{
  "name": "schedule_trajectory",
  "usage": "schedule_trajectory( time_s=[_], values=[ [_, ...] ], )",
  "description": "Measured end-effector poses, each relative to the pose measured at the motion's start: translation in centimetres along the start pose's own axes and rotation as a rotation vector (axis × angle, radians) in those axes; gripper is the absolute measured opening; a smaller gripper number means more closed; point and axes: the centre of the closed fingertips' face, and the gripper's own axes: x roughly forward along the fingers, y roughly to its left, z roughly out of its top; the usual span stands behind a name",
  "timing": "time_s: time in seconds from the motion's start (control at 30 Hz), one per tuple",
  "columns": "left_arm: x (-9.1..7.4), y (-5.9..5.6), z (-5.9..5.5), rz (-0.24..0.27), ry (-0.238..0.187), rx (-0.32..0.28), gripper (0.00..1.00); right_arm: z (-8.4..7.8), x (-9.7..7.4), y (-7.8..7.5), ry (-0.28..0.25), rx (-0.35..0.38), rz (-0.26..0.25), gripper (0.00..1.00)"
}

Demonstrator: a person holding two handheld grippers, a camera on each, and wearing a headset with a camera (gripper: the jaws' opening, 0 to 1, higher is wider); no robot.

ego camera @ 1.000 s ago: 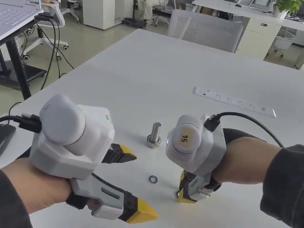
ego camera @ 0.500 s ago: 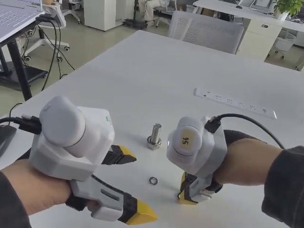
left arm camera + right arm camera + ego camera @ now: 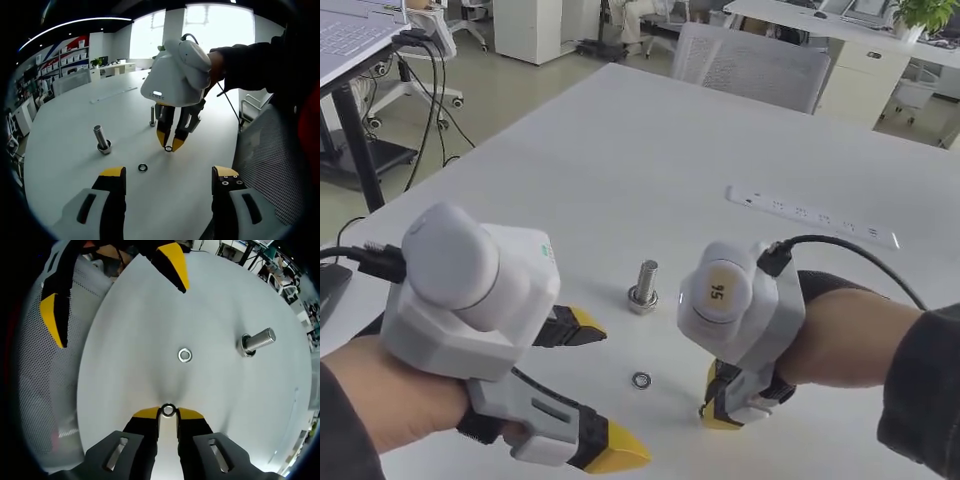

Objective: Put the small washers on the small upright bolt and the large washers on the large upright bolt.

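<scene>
Edging right, my right gripper (image 3: pixel 170 141) is pinching a small washer (image 3: pixel 168 410); I'm keeping it level, left gripper (image 3: pixel 168 173) spread.

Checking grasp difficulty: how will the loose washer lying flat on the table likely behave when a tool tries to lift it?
The loose washer lies thin and flat on the smooth table, so it will probably slide before lifting. It looks like shiny metal, likely rigid. Tipped on edge, its round shape could let it roll.
</scene>
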Motion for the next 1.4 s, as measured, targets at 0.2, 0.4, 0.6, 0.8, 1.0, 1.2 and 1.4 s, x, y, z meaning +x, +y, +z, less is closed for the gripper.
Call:
schedule_trajectory(
  time_s=[0.2,0.4,0.6,0.8,1.0,1.2,1.4],
  values=[
    [0.0,0.0,0.0,-0.001,0.000,0.001,0.69,-0.9,-0.7,-0.1,0.002,0.018,-0.002,0.14],
    [0.1,0.0,0.1,-0.001,0.001,0.002,0.69,-1.9,-1.2,-0.2,0.004,0.040,-0.006,0.14],
    [0.2,0.0,0.1,-0.002,0.003,0.002,0.69,-3.2,-1.9,-0.4,-0.004,0.073,-0.013,0.14],
    [0.3,0.0,0.1,-0.004,0.004,0.003,0.69,-4.5,-2.2,-0.6,0.000,0.108,-0.016,0.14],
    [0.3,0.0,0.2,-0.004,0.004,0.003,0.69,-5.8,-3.0,-1.1,0.000,0.144,-0.026,0.14],
    [0.3,0.0,0.1,-0.005,0.006,0.003,0.69,-7.0,-3.9,-1.9,-0.001,0.179,-0.048,0.14],
    [0.3,0.0,0.0,-0.005,0.007,0.003,0.69,-7.7,-4.9,-2.9,-0.002,0.203,-0.074,0.14]
  ],
)
